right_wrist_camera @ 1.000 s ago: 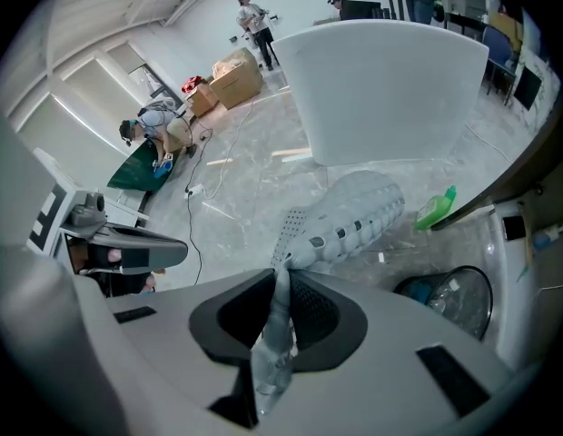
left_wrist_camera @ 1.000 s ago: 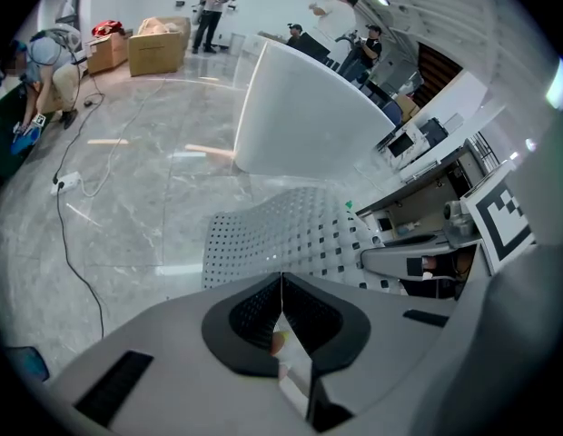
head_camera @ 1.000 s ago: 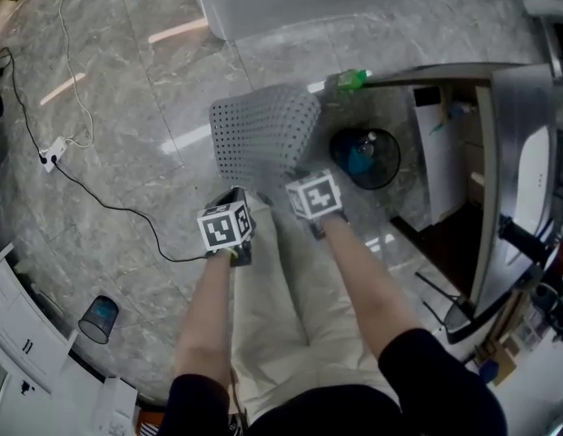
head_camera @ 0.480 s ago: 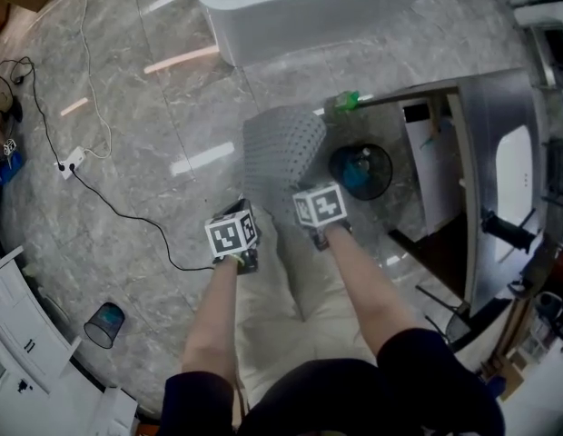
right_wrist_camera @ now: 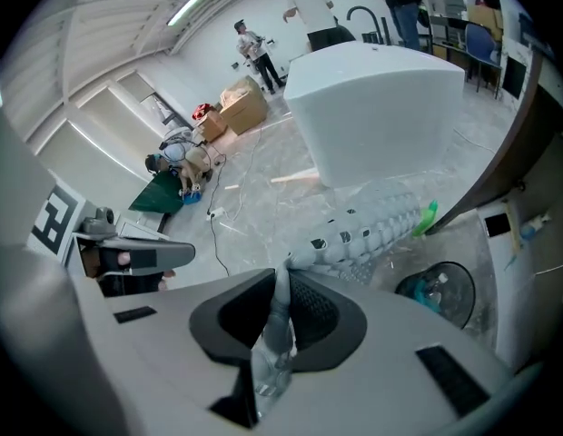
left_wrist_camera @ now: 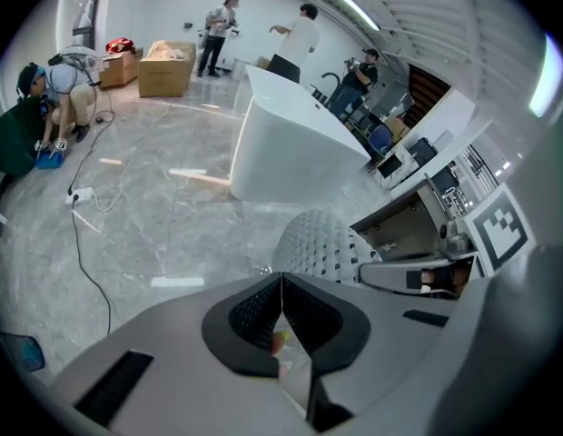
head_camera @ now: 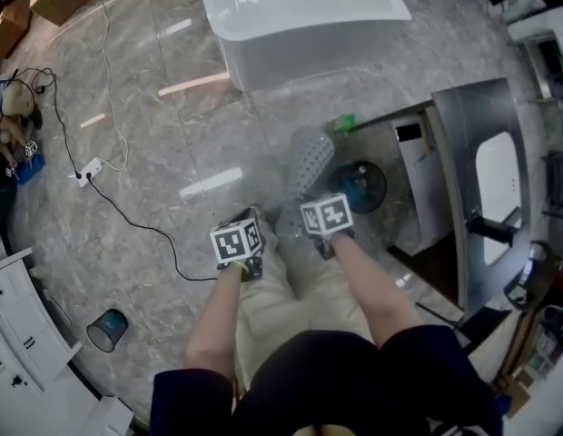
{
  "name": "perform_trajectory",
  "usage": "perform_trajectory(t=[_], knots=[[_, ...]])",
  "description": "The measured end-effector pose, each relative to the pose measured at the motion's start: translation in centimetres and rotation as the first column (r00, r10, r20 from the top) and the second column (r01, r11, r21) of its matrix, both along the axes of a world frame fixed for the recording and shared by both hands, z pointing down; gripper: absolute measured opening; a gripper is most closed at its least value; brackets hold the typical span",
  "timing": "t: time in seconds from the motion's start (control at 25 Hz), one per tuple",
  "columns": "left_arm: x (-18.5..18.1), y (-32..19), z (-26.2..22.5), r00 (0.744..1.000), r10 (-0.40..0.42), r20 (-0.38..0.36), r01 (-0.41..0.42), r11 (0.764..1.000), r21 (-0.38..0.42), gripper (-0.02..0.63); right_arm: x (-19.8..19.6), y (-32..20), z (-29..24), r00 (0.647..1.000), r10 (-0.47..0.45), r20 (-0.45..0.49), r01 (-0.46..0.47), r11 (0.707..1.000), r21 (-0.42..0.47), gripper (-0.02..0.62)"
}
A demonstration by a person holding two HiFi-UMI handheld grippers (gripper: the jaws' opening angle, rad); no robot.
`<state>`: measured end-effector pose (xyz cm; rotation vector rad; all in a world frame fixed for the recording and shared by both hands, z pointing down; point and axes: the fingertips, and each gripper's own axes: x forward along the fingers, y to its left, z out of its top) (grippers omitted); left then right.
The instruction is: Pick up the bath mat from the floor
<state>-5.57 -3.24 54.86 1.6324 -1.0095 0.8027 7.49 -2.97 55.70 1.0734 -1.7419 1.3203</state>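
Head view: left tongs (head_camera: 252, 230) and right tongs (head_camera: 311, 218) sit side by side at frame centre, marker cubes up, each clenched on the near edge of the bath mat (head_camera: 311, 157). The grey, perforated mat runs from the tongs toward 12 o'clock and is bunched narrow. Its far end is near a green item (head_camera: 343, 123). Can't tell whether that end touches the floor (head_camera: 154, 125). White bathtub (head_camera: 300, 16) at 12 o'clock. Black round bin (head_camera: 359, 184) just beside the mat at 3 o'clock. Cable (head_camera: 127, 212) across the floor at 9 o'clock.

Left gripper view: left tongs (left_wrist_camera: 281, 309) jaws closed, pads pinching a thin mat edge. Bath mat (left_wrist_camera: 322, 242) rises just past the tips toward 12 o'clock. Bathtub (left_wrist_camera: 291, 148) behind it. Right tongs (left_wrist_camera: 418, 275) at 3 o'clock.

Right gripper view: right tongs (right_wrist_camera: 280, 309) jaws clamped on a fold of the bath mat (right_wrist_camera: 372, 225), which stretches to 1 o'clock, ending by the green item (right_wrist_camera: 429, 214). Bin (right_wrist_camera: 440, 293) at 3 o'clock. Left tongs (right_wrist_camera: 127, 257) at 9 o'clock.
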Motion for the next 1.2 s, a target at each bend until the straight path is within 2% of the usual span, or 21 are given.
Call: perform_trajectory(t=[0.44,0.88,1.2], knots=[[1.8,2.1,-4.3,1.000,0.014,-0.009,-0.014,0.999,0.028,0.002,4.2,3.6,-4.5,0.998,0.033,0.045,-0.034,0.999,0.016,0.049],[3.1,1.8,-8.1,0.999,0.044,-0.026,-0.041,0.995,0.089,0.002,3.6,2.6,-8.6,0.992,0.052,0.114,-0.059,0.997,0.059,0.049],[1.9,2.3,-9.4,0.999,0.002,-0.045,0.002,0.994,0.108,0.002,2.3,3.2,-9.4,0.992,0.056,0.110,-0.063,0.996,0.062,0.049]])
